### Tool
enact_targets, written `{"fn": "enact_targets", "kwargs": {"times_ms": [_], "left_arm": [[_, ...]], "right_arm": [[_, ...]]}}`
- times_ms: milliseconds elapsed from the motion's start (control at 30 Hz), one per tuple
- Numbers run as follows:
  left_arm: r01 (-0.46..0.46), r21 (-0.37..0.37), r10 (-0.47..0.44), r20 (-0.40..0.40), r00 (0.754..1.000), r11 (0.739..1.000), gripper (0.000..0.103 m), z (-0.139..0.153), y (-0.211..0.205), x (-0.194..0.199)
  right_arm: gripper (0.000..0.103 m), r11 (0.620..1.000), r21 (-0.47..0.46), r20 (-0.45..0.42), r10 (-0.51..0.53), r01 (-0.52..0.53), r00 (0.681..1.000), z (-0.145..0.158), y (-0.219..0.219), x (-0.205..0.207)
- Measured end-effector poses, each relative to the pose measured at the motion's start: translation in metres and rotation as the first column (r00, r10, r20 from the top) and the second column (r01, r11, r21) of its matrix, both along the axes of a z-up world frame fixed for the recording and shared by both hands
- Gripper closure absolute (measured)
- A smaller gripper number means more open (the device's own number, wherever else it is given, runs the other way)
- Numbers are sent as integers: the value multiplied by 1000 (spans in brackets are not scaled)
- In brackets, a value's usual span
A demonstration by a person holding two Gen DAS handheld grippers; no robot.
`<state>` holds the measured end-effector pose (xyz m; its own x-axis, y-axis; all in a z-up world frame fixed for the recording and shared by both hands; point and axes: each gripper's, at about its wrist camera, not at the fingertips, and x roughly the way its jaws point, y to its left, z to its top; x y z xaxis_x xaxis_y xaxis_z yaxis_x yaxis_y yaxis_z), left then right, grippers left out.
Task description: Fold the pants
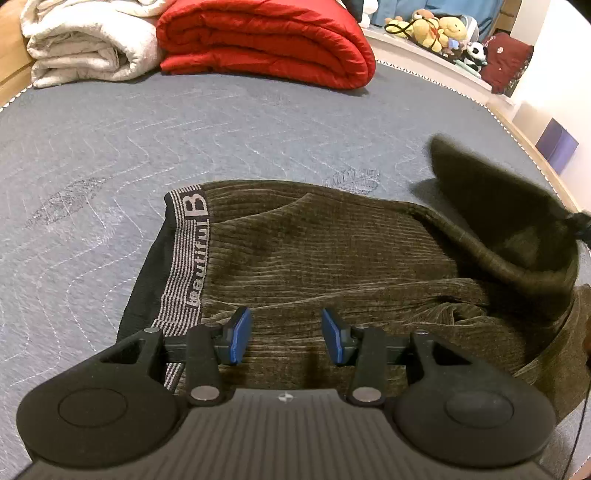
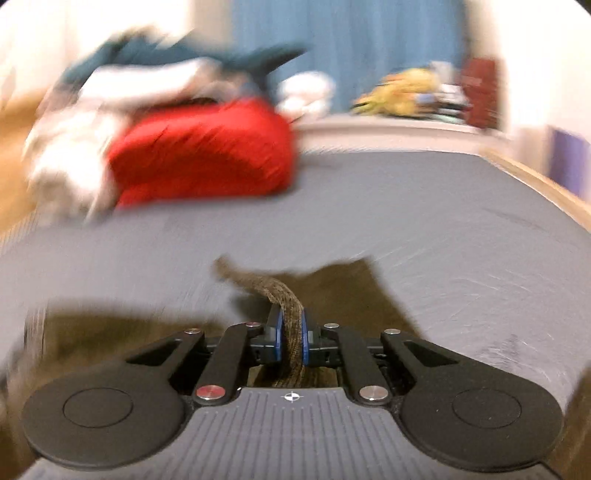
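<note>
Olive-brown ribbed pants (image 1: 314,251) lie on the grey quilted bed, their black and grey waistband (image 1: 184,254) lettered "Beautiful" at the left. My left gripper (image 1: 286,334) is open and empty, its blue pads just above the fabric near the waistband. The leg end (image 1: 498,206) is lifted and blurred at the right, pinched by my right gripper at the frame edge. In the right wrist view my right gripper (image 2: 291,334) is shut on a strip of the pants fabric (image 2: 284,295) and holds it above the bed. That view is motion-blurred.
A folded red quilt (image 1: 266,40) and a cream blanket (image 1: 88,44) sit at the far end of the bed (image 1: 258,125). Plush toys (image 1: 436,29) and a dark red cushion (image 1: 506,62) line a shelf at the far right. The wooden bed edge (image 1: 535,155) runs along the right.
</note>
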<state>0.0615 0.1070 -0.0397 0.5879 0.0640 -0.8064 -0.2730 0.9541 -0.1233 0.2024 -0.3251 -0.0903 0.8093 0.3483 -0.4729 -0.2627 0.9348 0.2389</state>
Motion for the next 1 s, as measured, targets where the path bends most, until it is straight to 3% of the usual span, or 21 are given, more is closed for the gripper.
{"fn": "enact_targets", "kwargs": {"times_ms": [100,200,367,400,467,500,567,633,767,867,1000], "left_arm": [[-2,2,2,-3,1000,1000,56,0,1,-1],[-4,1,4,-3,1000,1000,56,0,3,-2],[-14,-5,14,4,1000,1000,56,1,7,-4],[-14,-4,14,5,1000,1000,56,2,8,-4],[-14,-3,14,4,1000,1000,56,1,8,-3],[-13,-3,13,2,1000,1000,56,0,8,-3],[-11,-3,11,-2,1000,1000,56,-1,6,-2],[-9,-3,9,-3,1000,1000,56,-1,6,-2],[-11,-2,11,-4,1000,1000,56,-2,6,-1],[-10,0,10,-8,1000,1000,56,-3,6,0],[-8,0,8,-13,1000,1000,56,-4,7,1]], "right_arm": [[94,967,100,-11,-234,234,972,7,-51,6],[95,891,163,-71,-419,425,905,2,-98,9],[98,778,211,-128,-578,592,806,-14,-146,10],[103,749,205,-108,-622,630,775,-12,-151,8],[103,713,225,-59,-671,664,740,-9,-165,-1],[103,708,243,-47,-674,663,738,-7,-171,-2],[103,728,285,-69,-634,624,770,-10,-182,3],[99,723,291,-103,-627,626,772,-19,-190,5],[93,757,276,-241,-543,593,805,-50,-193,18],[88,777,255,-338,-486,576,806,-73,-189,26],[88,811,254,-406,-406,527,819,-92,-174,28]]}}
